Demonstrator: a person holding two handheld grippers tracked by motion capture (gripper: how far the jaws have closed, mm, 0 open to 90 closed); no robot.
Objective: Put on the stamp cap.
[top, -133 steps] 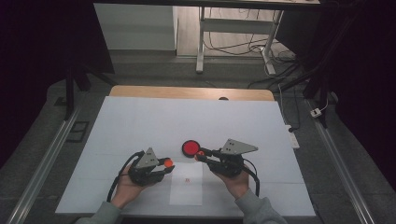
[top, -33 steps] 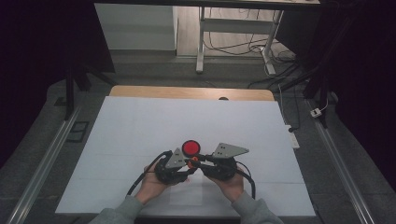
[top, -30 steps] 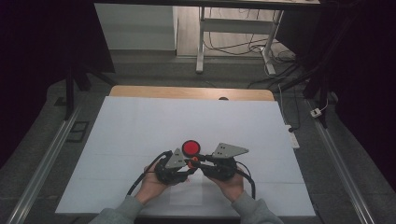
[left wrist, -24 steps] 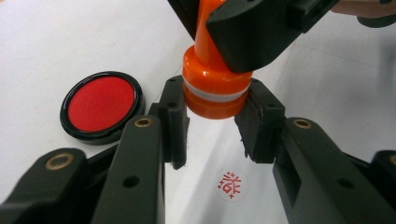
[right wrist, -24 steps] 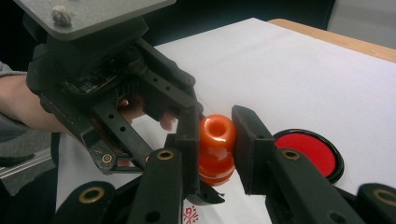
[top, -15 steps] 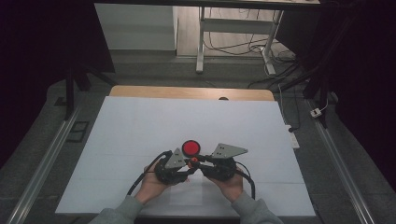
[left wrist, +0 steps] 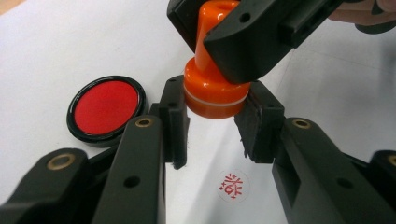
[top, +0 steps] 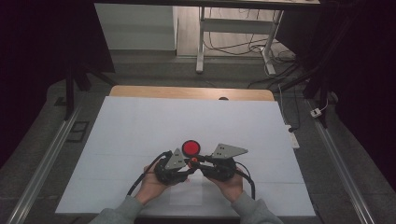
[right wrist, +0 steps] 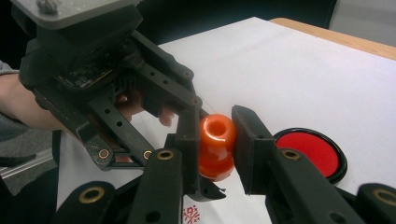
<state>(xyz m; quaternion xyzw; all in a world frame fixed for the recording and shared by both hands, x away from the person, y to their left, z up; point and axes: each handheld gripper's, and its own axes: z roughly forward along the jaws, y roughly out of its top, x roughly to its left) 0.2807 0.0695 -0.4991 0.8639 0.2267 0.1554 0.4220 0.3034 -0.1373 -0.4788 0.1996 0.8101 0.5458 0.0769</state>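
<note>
A white sheet-covered table (top: 140, 135) with a strip of bare wooden edge (top: 187, 92) at its far side fills the middle of the high view. Near its front, two hands come in from below: the left black two-jaw gripper (top: 185, 165) and the right black two-jaw gripper (top: 196, 161) meet tip to tip, each topped by a grey three-cornered plate. A small orange stamp (top: 193, 160) sits between their tips. Just beyond them lies a round red ink pad in a black rim (top: 190, 148). Black cables trail back from both grippers towards the grey sleeves.

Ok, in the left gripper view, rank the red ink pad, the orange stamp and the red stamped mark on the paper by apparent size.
1. Red ink pad and orange stamp: about alike, and the stamp is partly covered, so unranked.
2. Stamped mark: clearly smallest.
</note>
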